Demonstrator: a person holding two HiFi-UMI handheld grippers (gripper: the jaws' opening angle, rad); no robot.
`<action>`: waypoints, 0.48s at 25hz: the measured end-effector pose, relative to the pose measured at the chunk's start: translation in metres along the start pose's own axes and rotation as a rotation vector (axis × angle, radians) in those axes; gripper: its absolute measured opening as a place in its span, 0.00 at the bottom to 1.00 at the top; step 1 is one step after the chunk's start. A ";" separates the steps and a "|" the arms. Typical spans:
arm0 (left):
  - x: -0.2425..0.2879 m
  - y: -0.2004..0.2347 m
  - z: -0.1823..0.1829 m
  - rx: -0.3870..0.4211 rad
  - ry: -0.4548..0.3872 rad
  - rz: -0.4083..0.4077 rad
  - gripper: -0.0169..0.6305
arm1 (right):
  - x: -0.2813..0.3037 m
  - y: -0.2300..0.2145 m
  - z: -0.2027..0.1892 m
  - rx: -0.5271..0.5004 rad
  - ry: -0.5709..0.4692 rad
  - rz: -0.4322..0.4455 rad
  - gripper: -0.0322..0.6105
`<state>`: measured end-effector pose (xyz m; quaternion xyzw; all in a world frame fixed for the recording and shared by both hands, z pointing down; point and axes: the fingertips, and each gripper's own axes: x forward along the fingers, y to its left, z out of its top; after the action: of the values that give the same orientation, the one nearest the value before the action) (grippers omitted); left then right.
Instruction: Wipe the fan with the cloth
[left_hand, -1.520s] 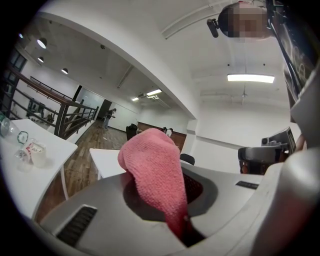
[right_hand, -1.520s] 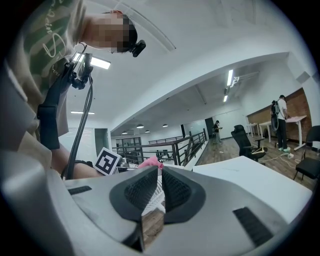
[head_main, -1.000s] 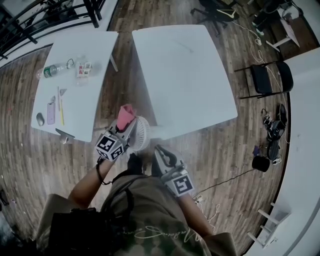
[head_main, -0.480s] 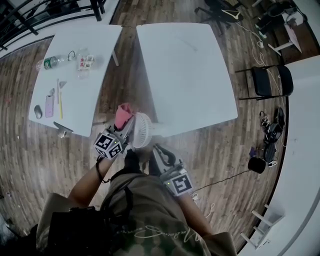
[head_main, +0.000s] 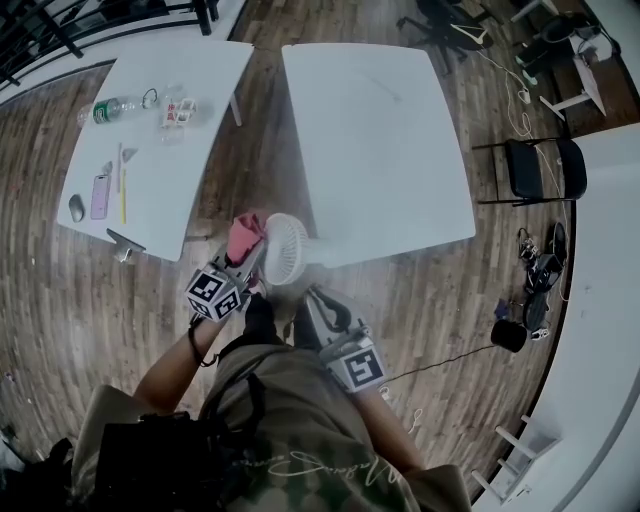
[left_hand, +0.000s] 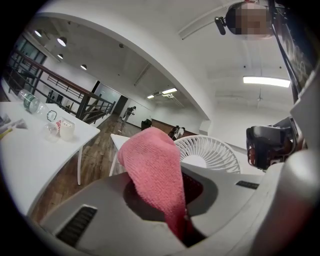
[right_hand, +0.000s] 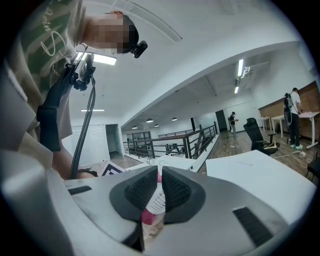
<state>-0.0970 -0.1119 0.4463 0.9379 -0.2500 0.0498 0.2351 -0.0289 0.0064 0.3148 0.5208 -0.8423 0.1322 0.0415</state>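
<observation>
A small white fan (head_main: 285, 250) with a round grille hangs at the near corner of the right white table (head_main: 380, 150). My left gripper (head_main: 254, 256) is shut on a pink cloth (head_main: 243, 235), which lies against the fan's left rim. In the left gripper view the cloth (left_hand: 152, 170) drapes up out of the jaws, with the fan grille (left_hand: 207, 155) just behind it. My right gripper (head_main: 314, 298) sits below the fan. In its own view the right gripper (right_hand: 159, 172) is nearly shut, with a white ribbed part of the fan (right_hand: 156, 201) between the pads.
The left white table (head_main: 160, 140) carries a bottle (head_main: 108, 110), a phone (head_main: 99, 196), a mouse (head_main: 78, 208) and small items. A black chair (head_main: 530, 165) and cables lie on the wooden floor at the right. Railings run along the far left.
My left gripper has moved the pink cloth a little down along the fan's left rim. The right gripper and the fan have stayed almost still.
</observation>
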 end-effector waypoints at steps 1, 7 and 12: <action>-0.003 -0.003 -0.002 -0.006 0.006 -0.003 0.09 | -0.001 0.001 0.001 -0.002 -0.003 0.003 0.09; -0.021 -0.028 0.025 -0.009 -0.047 -0.026 0.09 | -0.008 0.004 0.007 -0.020 -0.041 0.011 0.09; -0.019 -0.075 0.077 -0.043 -0.135 -0.123 0.09 | -0.016 0.003 0.011 -0.021 -0.065 0.009 0.09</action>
<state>-0.0784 -0.0824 0.3431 0.9475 -0.2083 -0.0334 0.2403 -0.0239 0.0186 0.3002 0.5207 -0.8469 0.1063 0.0189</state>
